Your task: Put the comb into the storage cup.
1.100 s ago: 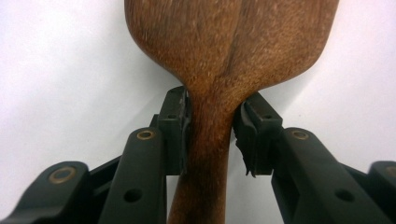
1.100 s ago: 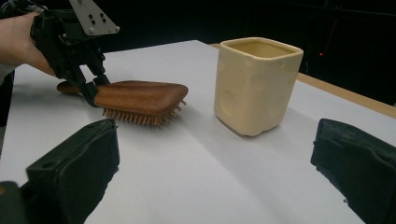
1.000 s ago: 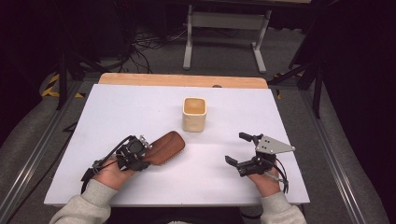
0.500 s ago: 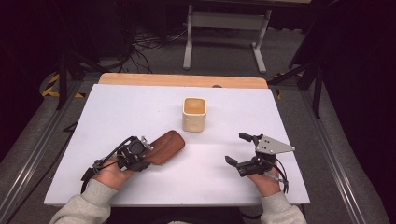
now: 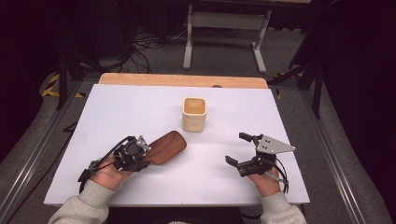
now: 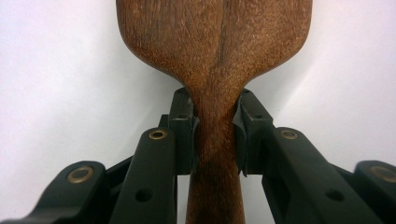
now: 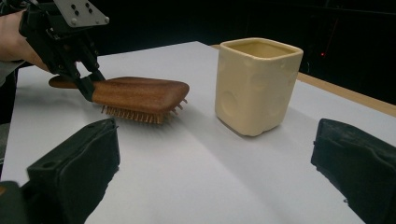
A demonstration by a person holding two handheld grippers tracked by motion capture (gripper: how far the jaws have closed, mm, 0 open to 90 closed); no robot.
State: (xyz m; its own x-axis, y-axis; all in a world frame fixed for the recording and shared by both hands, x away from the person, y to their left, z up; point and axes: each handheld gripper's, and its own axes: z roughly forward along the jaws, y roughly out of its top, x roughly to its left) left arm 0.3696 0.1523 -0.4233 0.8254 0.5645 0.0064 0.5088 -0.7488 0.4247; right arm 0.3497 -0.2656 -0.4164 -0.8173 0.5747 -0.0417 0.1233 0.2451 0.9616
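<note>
Bristles (image 7: 140, 115) under hairbrush (image 5: 163, 147) — left gripper (image 6: 215, 135) clamped

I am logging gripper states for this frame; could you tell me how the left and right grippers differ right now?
The left gripper is shut on the wooden hairbrush, jaws pinching its narrow neck; the right gripper is open and holds nothing. The left points up and right toward the cream cup, the right up and left. Both sit low over the white table.
</note>
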